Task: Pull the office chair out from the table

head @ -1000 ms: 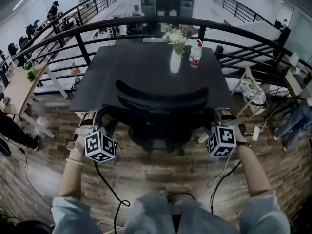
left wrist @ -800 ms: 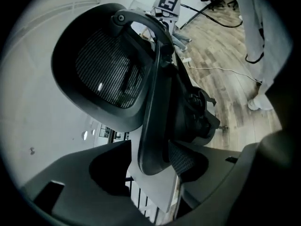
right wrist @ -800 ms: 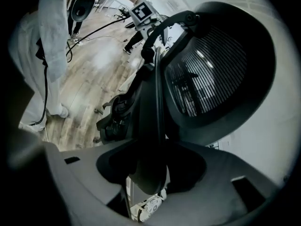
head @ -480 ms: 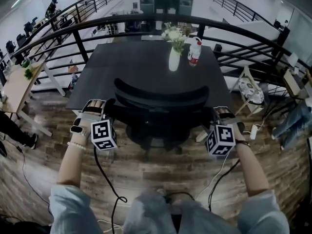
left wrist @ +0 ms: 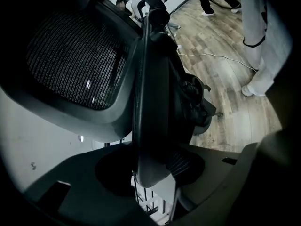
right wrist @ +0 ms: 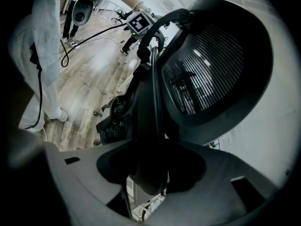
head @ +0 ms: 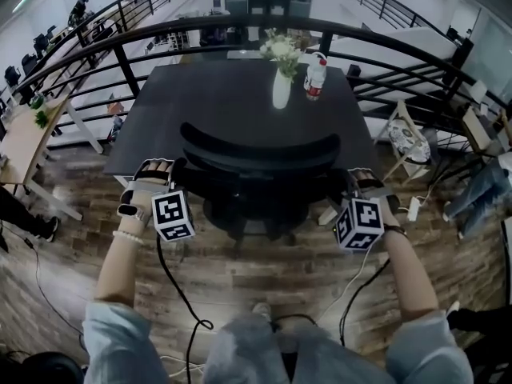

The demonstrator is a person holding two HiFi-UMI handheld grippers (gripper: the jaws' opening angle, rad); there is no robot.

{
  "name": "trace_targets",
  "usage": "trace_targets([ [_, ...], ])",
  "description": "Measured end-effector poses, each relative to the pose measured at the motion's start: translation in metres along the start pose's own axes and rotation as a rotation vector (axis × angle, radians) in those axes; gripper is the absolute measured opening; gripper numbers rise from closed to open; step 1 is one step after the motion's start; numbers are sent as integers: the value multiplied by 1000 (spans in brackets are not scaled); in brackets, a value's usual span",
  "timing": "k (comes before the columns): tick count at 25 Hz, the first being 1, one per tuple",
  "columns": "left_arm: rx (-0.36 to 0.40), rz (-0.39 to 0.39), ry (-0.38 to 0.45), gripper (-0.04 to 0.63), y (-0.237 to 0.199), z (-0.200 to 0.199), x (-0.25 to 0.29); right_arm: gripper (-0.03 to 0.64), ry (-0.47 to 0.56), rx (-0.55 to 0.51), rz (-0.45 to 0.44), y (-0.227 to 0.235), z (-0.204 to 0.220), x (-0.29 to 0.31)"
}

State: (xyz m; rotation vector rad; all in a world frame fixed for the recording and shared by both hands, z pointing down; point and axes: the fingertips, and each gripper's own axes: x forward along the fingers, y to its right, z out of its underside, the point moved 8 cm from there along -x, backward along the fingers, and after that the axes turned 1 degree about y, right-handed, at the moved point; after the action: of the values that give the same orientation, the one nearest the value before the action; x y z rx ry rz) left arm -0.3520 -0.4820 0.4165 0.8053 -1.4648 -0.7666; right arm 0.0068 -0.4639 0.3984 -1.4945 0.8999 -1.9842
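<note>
A black mesh office chair point(head: 256, 146) stands tucked against the black table point(head: 232, 94). My left gripper point(head: 158, 171) is at the chair's left armrest point(left wrist: 150, 102), which runs between its jaws. Those jaws point(left wrist: 150, 173) are closing and press against the armrest's end. On the other side my right gripper point(head: 362, 181) is shut on the right armrest point(right wrist: 148, 107), whose padded end fills the gap between the jaws point(right wrist: 150, 173). The mesh backrest point(right wrist: 211, 74) rises just beyond. In the head view both marker cubes hide the fingertips.
A white vase with flowers point(head: 280, 86) and a bottle point(head: 313, 78) stand at the table's far edge. A curved black railing point(head: 240, 30) runs behind the table. Cables point(head: 184, 294) trail over the wooden floor near my legs. A folding stool point(head: 408, 142) stands at the right.
My left gripper has moved forward onto the left armrest and rolled, so its marker cube sits upright. The right gripper has stayed on its armrest.
</note>
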Motion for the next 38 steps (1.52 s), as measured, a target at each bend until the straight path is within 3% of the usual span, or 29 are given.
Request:
trace_targets([
  [18, -42, 12, -46, 189, 23, -7, -41, 181, 40, 27, 17, -21, -1, -28],
  [38, -80, 12, -147, 189, 98, -24, -150, 182, 140, 31, 38, -120, -11, -131],
])
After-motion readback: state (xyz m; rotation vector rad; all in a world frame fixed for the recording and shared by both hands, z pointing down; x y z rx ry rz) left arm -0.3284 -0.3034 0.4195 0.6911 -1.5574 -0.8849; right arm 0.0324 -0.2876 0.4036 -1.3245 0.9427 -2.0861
